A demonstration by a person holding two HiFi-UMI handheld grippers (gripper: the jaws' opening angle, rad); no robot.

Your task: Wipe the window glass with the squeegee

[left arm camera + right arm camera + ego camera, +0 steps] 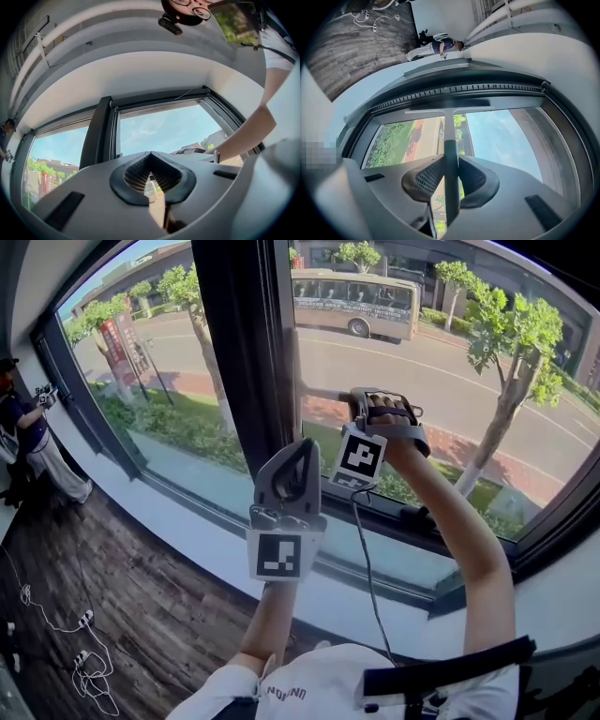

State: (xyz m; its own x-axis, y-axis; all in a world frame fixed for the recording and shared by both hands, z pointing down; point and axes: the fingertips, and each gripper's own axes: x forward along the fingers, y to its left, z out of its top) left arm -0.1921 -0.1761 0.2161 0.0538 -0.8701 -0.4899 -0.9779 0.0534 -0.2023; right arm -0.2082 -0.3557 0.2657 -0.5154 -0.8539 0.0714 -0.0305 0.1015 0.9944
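Window glass (pixel 422 362), one squeegee (pixel 450 129) in right gripper (pixel 451 158), left gripper (pixel 150 154) closed

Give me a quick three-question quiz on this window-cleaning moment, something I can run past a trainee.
1. Which hand-held gripper holds the squeegee? A) left B) right C) neither
2. True or false: the left hand-held gripper has its jaws wide apart around a cloth.
3. Fill in: the large vehicle beyond the window glass is a ____.

Key
1. B: the right hand-held gripper is closed on the handle.
2. False: its jaws are together with nothing between them.
3. bus
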